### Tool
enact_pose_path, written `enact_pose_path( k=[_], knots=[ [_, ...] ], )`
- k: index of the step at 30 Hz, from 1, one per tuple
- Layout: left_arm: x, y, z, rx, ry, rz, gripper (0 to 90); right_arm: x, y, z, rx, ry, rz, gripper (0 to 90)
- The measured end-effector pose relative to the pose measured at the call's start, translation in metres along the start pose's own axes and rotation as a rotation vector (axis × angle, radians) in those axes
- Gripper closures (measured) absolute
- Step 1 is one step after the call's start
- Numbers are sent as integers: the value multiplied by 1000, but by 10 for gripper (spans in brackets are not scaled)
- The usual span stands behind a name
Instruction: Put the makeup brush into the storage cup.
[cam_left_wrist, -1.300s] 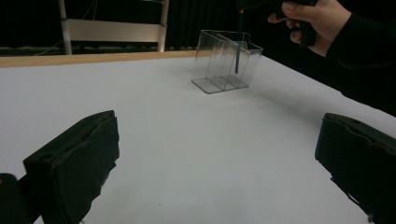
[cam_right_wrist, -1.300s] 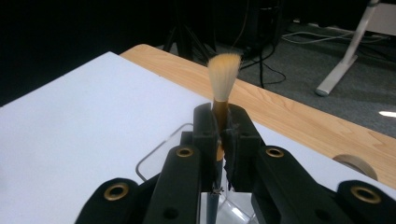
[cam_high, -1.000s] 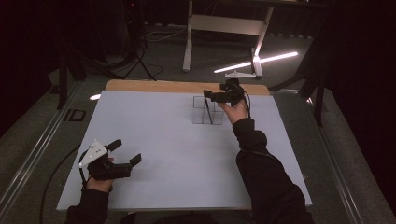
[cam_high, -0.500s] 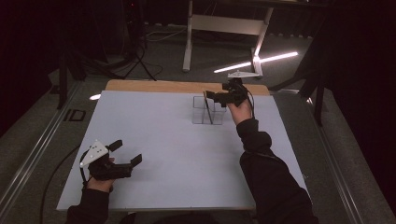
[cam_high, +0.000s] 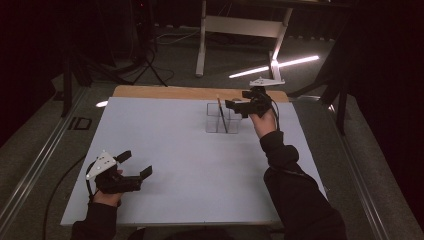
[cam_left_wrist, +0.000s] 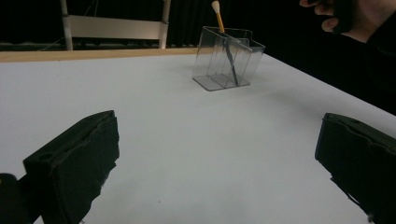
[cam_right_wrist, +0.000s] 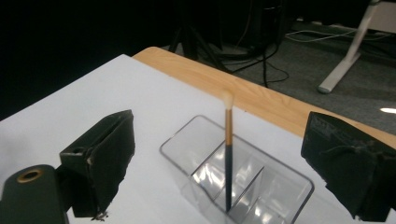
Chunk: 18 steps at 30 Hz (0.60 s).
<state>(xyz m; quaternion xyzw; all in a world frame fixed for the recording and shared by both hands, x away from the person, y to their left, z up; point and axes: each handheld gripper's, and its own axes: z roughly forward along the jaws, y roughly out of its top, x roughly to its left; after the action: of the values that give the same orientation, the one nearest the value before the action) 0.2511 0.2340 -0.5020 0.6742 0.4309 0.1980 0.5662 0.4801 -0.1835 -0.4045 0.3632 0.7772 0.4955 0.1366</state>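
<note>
We are looking down on a flat white counter (cam_high: 190, 150) with a strip of pale wood along its far edge, where a clear plastic organizer (cam_high: 223, 119) is standing, a smooth-walled box split by thin dividers into compartments. A slim brush (cam_high: 220, 112) is standing nearly upright in one compartment, its dark lower handle turning amber higher up and ending in a small, soft, cream-coloured tip that is rising above the rim. Our right gripper (cam_high: 239, 104) is hovering just beside and above the organizer, its blocky black jaws spread wide and holding nothing; in the right gripper view the brush (cam_right_wrist: 228, 149) is showing between the two matte, rough-edged jaws, clear of both. Our left gripper (cam_high: 136, 165) is resting well apart, near the counter's front left corner, a grey three-cornered plate on top of it, its jaws likewise spread wide over bare white surface, with the organizer (cam_left_wrist: 227, 58) far ahead of it.
</note>
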Motion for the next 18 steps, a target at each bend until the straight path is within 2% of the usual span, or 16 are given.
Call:
enact_pose_path(
  k=[4, 7, 13, 15, 18],
  knots=[
    [0, 0, 0, 1, -1, 0, 0, 3, -4, -7, 7, -1, -15, 96],
    [0, -1, 1, 0, -5, 1, 1, 3, -8, -12, 0, 12, -1, 96],
    [0, -1, 1, 2, -1, 4, 1, 5, -19, -21, 7, 33, -8, 96],
    [1, -1, 0, -1, 0, -3, 0, 6, -23, -25, 4, 24, -17, 96],
    [2, -1, 0, -3, 2, -4, 0, 7, -29, -32, -5, 37, -4, 96]
  ],
)
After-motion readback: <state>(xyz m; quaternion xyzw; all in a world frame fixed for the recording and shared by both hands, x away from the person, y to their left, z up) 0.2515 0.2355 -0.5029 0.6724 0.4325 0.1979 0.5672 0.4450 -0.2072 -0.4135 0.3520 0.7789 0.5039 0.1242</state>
